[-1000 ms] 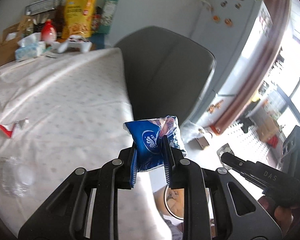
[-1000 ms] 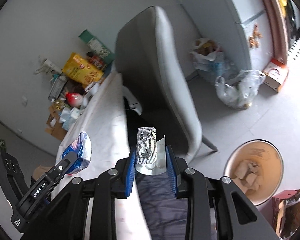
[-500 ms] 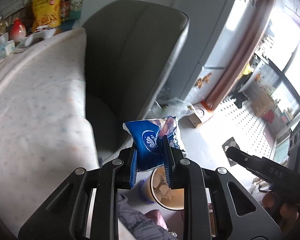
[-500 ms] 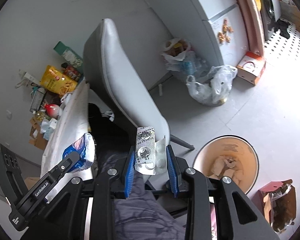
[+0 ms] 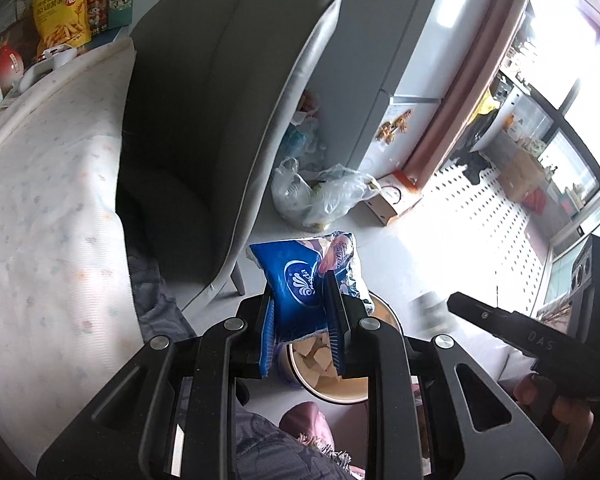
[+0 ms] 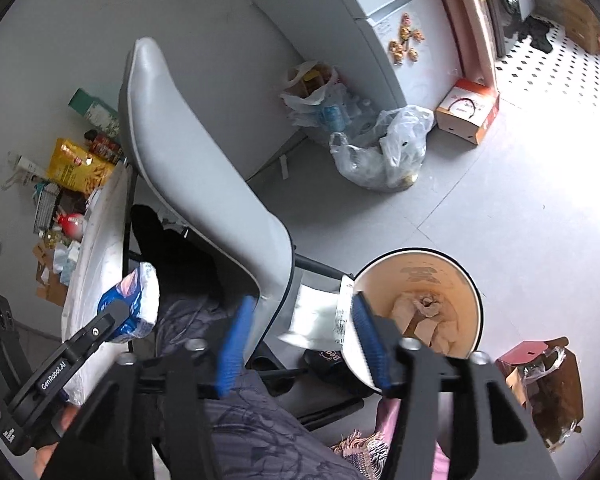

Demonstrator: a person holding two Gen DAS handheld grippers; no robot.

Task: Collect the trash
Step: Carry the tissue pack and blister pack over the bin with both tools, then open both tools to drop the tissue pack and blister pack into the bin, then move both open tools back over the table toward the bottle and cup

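Observation:
My left gripper (image 5: 300, 292) is shut on a blue snack wrapper (image 5: 300, 280) and holds it above the round beige trash bin (image 5: 340, 376). The wrapper also shows in the right wrist view (image 6: 134, 304) beside the table edge. My right gripper (image 6: 300, 320) is open. A silver blister pack (image 6: 320, 316), blurred, hangs free between its jaws, just left of the bin's rim (image 6: 476, 312). The bin holds brown paper scraps (image 6: 420, 316).
A grey chair (image 6: 204, 184) stands between the table (image 5: 48, 200) and the bin. Plastic bags (image 6: 380, 156) and a cardboard box (image 6: 468, 116) sit on the floor by the fridge (image 6: 380, 12). A torn box (image 6: 540, 384) lies right of the bin. Snack packets (image 5: 62, 4) crowd the table's far end.
Both grippers have swung from the table toward the bin. My right gripper has opened and let go of the blister pack. My left gripper still holds the wrapper.

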